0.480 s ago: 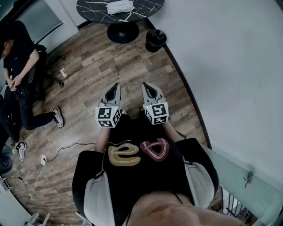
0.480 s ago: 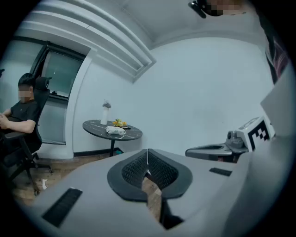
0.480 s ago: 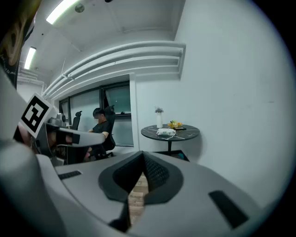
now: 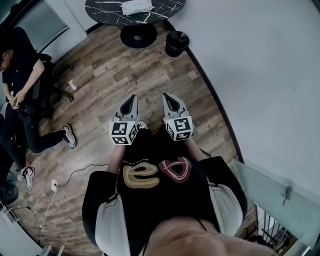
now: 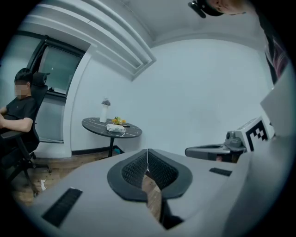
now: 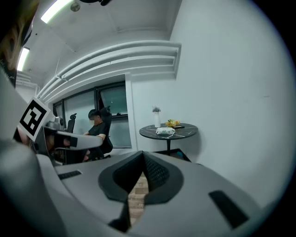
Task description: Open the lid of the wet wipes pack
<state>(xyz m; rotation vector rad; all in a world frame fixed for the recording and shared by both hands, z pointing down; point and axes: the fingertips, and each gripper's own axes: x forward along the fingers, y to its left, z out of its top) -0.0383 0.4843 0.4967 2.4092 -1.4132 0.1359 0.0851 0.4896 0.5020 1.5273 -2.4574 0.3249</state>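
The wet wipes pack is a white packet lying on a round black marble-look table far ahead at the top of the head view. It shows small on that table in the left gripper view and the right gripper view. My left gripper and right gripper are held side by side in front of my chest, well short of the table. Both are shut with nothing between the tips. Their jaws meet in the left gripper view and the right gripper view.
A black waste bin stands on the wood floor beside the table base, near the white wall. A person sits in a chair at the left. A cable and power strip lie on the floor. A bottle and fruit share the table.
The view has shifted slightly: the table and bin sit a little higher in the frame and the seated person a little lower. Both grippers keep their place, still shut.
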